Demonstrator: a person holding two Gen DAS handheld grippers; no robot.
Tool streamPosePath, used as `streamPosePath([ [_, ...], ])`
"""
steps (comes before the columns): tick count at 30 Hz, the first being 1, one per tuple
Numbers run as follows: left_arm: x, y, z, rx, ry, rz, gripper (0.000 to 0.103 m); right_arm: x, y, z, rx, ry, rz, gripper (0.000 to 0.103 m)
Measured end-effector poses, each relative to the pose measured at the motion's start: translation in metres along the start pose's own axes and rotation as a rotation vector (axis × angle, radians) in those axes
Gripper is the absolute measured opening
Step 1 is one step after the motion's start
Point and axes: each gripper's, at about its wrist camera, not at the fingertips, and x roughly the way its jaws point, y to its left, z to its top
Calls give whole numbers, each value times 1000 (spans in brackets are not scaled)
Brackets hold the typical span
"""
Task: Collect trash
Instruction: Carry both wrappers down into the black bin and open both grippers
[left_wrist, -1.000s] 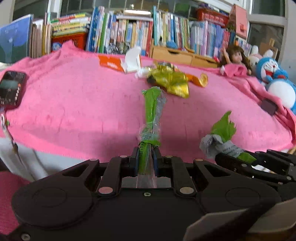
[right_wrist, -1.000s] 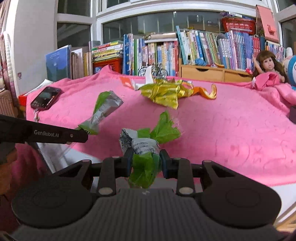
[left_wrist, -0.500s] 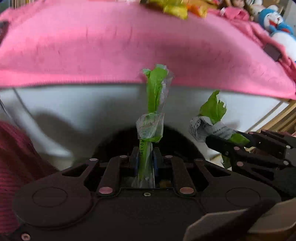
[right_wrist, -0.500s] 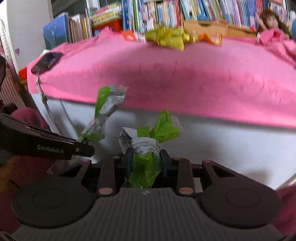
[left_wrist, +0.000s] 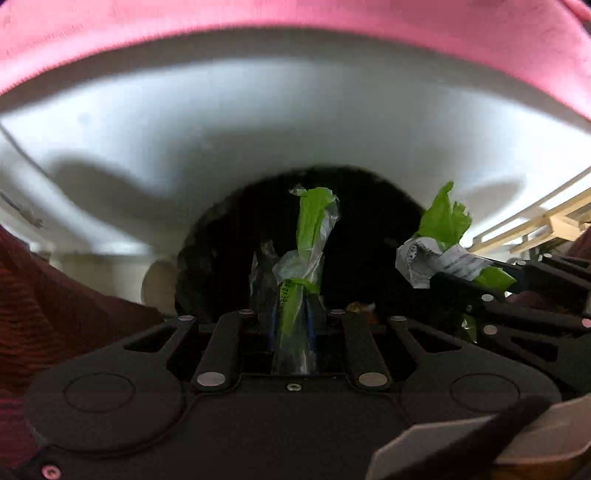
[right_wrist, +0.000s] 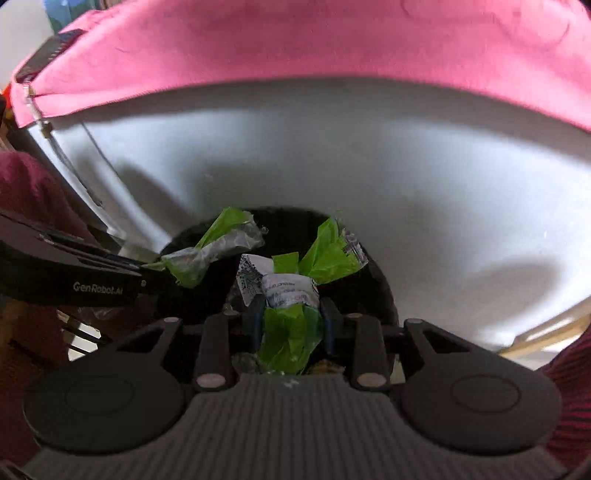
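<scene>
Dark bin (left_wrist: 229, 258) interior unreadable; pink cloth (right_wrist: 295, 40) blurred, cut off at top.

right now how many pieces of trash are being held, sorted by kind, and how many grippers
Twisted clear-and-green plastic wrapper: 1, in the left gripper
Crumpled green-and-white printed wrapper: 1, in the right gripper
Grippers: 2
Total: 2 pieces of trash, 2 grippers, both above the dark bin

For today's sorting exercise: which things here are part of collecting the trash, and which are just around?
Job: left gripper, clear-and-green wrapper, right gripper, crumpled green-and-white wrapper, dark bin.

Around: pink cloth, white cabinet front, phone.
</scene>
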Motion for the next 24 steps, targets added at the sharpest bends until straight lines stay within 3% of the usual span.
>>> streamPosePath([
  [18,30,8,-3,-27,75,18,17,20,0,-1,31,70,-3,41],
  [20,29,7,-3,-29,72,19,19,19,0,-2,31,70,-4,55],
  [24,25,4,-3,-17,56,33,33,19,-2,-2,30,70,-1,61],
])
